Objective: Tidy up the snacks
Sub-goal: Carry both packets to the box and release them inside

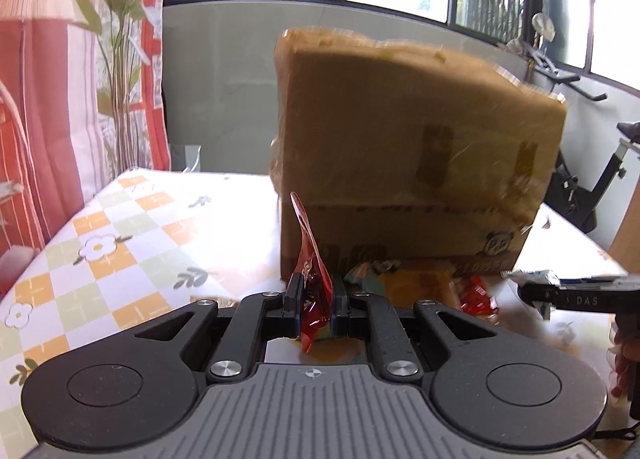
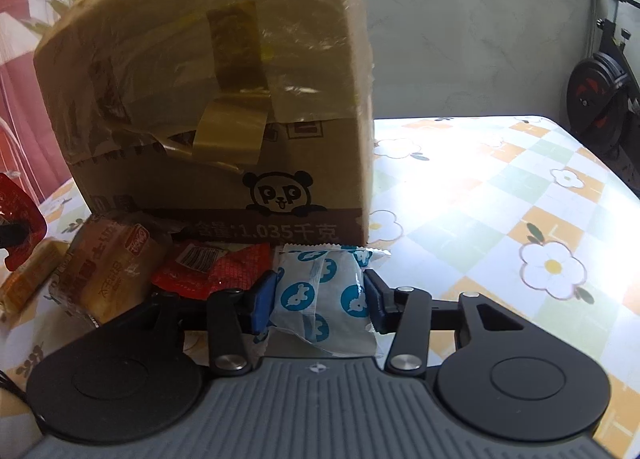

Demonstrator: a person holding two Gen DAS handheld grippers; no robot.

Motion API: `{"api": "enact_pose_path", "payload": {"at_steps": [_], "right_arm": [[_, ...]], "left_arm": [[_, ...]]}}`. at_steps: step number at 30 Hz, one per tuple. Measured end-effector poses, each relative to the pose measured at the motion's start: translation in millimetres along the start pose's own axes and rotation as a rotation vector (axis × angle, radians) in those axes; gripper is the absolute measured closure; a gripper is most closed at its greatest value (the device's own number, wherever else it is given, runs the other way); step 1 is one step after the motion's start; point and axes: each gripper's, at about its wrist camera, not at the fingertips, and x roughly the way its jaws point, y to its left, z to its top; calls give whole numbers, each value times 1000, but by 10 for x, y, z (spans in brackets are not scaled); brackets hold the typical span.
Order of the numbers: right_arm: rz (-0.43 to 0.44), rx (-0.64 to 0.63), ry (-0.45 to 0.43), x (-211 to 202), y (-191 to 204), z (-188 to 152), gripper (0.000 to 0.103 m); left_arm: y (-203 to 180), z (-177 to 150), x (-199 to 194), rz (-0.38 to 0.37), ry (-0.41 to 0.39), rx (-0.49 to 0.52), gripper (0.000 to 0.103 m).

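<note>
Your left tongs (image 1: 313, 295) are clamped tight on a thin, glossy red plastic snack wrapper (image 1: 309, 259), which stands up on edge between the pads, its top corner rising in front of the tall brown cardboard box (image 1: 416, 147) patched with tape and printed with a panda face. Your right tongs (image 2: 318, 299) are pressed against both sides of a white pillow-shaped snack packet with blue round prints (image 2: 324, 291); the blue pads dent its sides, so you have hold of it, with the jaws partly closed around its width. The packet's far end reaches the foot of the box.

The box stands on the worktop (image 2: 500, 187), which is covered by a cloth checked in orange, pale green and white with white flowers. Along the box's base to the left of your right tongs lie more snacks: a crumpled red packet with a barcode label (image 2: 212, 267), a brown-wrapped bread-like pack with red lettering (image 2: 108, 271), and an orange-yellow packet (image 2: 28, 279) at the far left edge, blurred, so its shape may be a bar. From the left wrist view these loose snacks sit just beyond the tongs, and the right tongs' black finger enters from the right holding the white packet.
</note>
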Motion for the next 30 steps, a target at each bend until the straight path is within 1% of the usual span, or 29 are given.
{"api": "enact_pose_path", "payload": {"at_steps": [4,7,13,15,17,21,23,26,29,30], "right_arm": [[1,58,-47,-295,-109,8,55],[9,72,-120,-540,-143,154,55],[46,28,-332,-1029,-20,727,55],[58,2,-392,-1116,45,929,55],[78,-21,-433,-1150,104,1145,55],[117,-62,-460,-976,261,1571,55],[109,-110,-459,-811,385,1732,55],[112,-131,-413,-512,520,1906,55],[92,-123,-371,-264,570,1948,55],[82,-118,-359,-203,573,1946,54]], "left_arm": [[-45,125,-128,-28,-35,-3,90],[-124,279,-230,-54,-87,10,90],[-307,777,-414,-102,-224,44,90],[-378,971,-403,-111,-259,63,90],[-457,1170,-350,-122,-284,82,90],[-592,1524,-148,-137,-309,75,90],[-667,1673,2,-136,-304,73,90],[-740,1833,246,-129,-282,73,90],[-778,1926,462,-116,-262,76,89],[-782,1941,523,-111,-258,73,86]]}}
